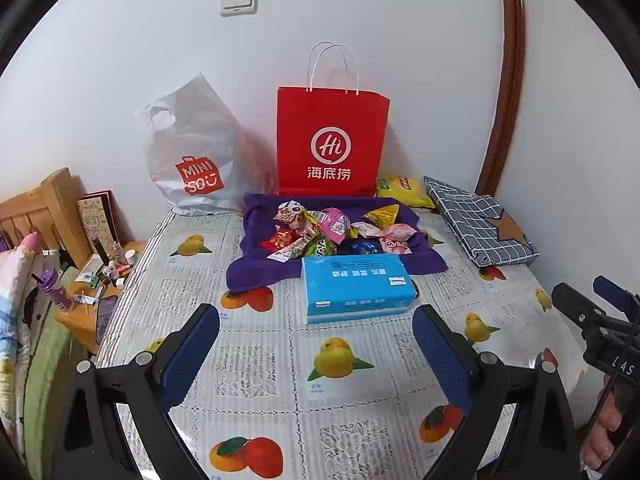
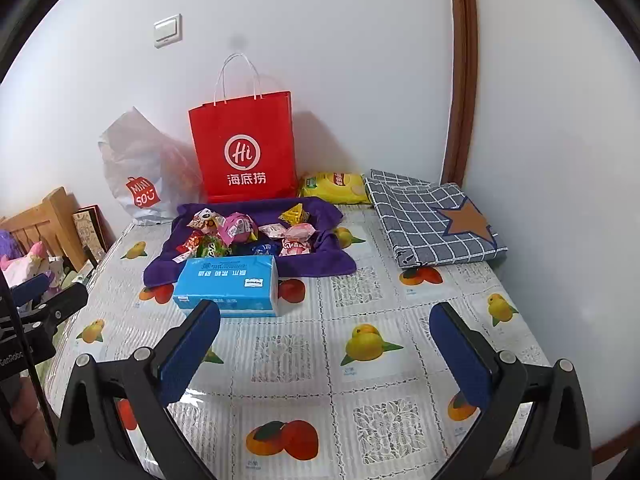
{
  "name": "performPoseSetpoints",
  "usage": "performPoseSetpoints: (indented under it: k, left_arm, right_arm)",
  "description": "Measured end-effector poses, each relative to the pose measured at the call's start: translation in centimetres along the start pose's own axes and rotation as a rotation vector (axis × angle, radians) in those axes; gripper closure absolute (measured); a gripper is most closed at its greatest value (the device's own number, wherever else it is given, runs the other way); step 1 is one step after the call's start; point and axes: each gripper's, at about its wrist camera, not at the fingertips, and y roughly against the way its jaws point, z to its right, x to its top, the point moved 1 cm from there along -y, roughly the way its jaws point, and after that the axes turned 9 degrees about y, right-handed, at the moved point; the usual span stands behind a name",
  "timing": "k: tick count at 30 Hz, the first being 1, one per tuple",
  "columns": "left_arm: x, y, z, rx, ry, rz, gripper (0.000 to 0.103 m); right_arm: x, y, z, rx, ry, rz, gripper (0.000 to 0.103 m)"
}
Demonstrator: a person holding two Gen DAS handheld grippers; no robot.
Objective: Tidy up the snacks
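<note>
Here, snacks (image 1: 336,230) heaped, seemingly pointing every way

1. A heap of small wrapped snacks (image 1: 332,232) in red, pink, green, yellow and blue wrappers lies jumbled on a purple cloth (image 1: 424,256) toward the worktop's far edge.
2. A yellow snack bag (image 1: 404,190) lies flat at the far edge, just right of the red paper bag (image 1: 332,140).
3. The red bag stands upright against the wall, handles raised.
</note>
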Motion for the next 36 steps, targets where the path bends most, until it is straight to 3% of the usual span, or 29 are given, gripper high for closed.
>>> performPoseSetpoints:
  k: [36]
  left_arm:
    - [-0.68, 0.38, 0.31, -0.006, -0.007, 0.0, 0.005]
  right_arm:
    - [-0.68, 0.73, -0.45, -0.01, 0.018, 0.008, 0.0]
